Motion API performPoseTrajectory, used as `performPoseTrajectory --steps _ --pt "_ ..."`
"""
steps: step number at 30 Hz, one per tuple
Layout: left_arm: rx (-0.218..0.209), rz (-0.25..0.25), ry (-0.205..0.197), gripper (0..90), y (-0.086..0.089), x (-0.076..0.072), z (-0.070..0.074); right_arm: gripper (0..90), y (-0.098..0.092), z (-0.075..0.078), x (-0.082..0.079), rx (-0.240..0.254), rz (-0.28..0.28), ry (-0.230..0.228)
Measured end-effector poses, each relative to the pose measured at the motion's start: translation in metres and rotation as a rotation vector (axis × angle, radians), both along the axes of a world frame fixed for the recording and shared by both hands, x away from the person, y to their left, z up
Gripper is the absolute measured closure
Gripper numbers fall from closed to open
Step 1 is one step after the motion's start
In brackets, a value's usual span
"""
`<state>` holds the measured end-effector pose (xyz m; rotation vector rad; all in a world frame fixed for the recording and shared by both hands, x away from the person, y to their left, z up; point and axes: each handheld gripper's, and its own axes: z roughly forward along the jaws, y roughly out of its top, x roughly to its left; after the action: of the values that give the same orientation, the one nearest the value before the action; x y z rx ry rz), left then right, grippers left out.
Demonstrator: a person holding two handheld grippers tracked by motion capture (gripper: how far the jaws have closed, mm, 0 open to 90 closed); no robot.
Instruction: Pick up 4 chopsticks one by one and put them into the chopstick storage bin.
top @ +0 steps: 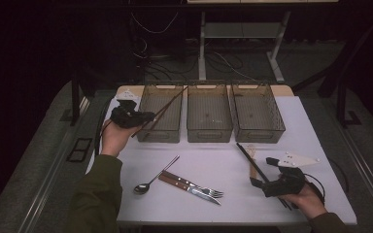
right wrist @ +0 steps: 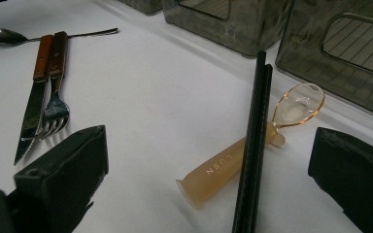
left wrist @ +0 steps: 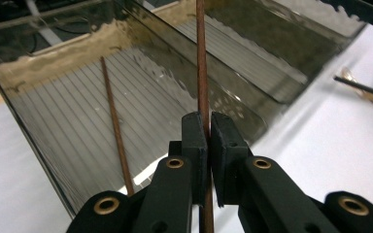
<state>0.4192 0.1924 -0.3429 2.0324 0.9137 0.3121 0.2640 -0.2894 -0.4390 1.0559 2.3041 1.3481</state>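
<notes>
**Left claw carries a brown chopstick over the left bin; its mate is already inside**

Your left gripper [top: 135, 118] is clamped on a brown chopstick [top: 167, 106]. In the left gripper view the pads pinch the stick [left wrist: 203, 73], which runs straight on toward 12 o'clock from the jaws. In the high view its long axis slants from 7 to 1 o'clock, free end over the left bin [top: 174, 135]. A second brown chopstick [left wrist: 115, 126] lies inside that bin, at about 10 o'clock from the jaws. The drop likely turns on getting the stick's free end past the near wall.

Your right gripper [top: 261, 183] has its jaws apart, holding nothing. The black chopsticks [right wrist: 253, 141] sit between them, pointing to 12 o'clock, lying across an amber baby spoon [right wrist: 252, 156]. Your right hand is nearer those.
</notes>
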Motion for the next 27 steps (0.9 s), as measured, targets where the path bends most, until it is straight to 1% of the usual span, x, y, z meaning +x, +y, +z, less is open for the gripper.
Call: performPoseTrajectory --steps 1,3,5,8,9,13,15,16,19,22,23,25,27 --pt "-0.005 0.013 -0.002 84.4 -0.001 0.003 0.001 0.9 0.0 0.0 0.0 0.001 0.0 0.0" --pt "0.002 0.027 -0.001 84.4 -0.003 0.009 0.001 1.0 0.0 0.0 0.0 0.002 -0.001 0.0" --pt "0.028 0.036 0.001 84.4 -0.006 0.015 0.0 1.0 0.0 0.0 0.0 0.004 -0.002 0.001" --pt "0.024 0.064 0.007 84.4 -0.011 0.023 -0.002 1.0 0.0 0.0 0.0 0.005 0.0 0.001" --pt "0.027 0.067 0.006 84.4 -0.012 0.026 -0.003 0.9 0.0 0.0 0.0 0.006 0.001 0.002" --pt "0.039 0.109 0.006 84.4 -0.015 0.037 -0.01 0.9 0.0 0.001 -0.001 0.008 0.0 0.003" --pt "0.026 0.138 0.008 84.4 -0.016 0.042 -0.014 0.9 0.0 0.001 -0.001 0.009 0.002 0.004" --pt "0.027 0.148 0.01 84.4 -0.016 0.045 -0.016 0.9 0.0 0.001 -0.001 0.009 0.003 0.004" --pt "0.026 0.177 0.008 84.4 -0.017 0.05 -0.022 1.0 0.0 0.001 -0.001 0.01 0.006 0.005" --pt "0.042 0.199 0.021 84.4 -0.019 0.054 -0.029 0.9 0.0 0.001 -0.001 0.011 0.008 0.005" --pt "0.056 0.203 0.024 84.4 -0.019 0.056 -0.031 1.0 0.0 0.001 -0.001 0.011 0.008 0.006" --pt "0.072 0.208 0.032 84.4 -0.019 0.057 -0.035 0.9 0.0 0.001 -0.002 0.013 0.009 0.006" --pt "0.075 0.211 0.038 84.4 -0.02 0.058 -0.038 1.0 0.0 0.001 -0.002 0.013 0.01 0.004"
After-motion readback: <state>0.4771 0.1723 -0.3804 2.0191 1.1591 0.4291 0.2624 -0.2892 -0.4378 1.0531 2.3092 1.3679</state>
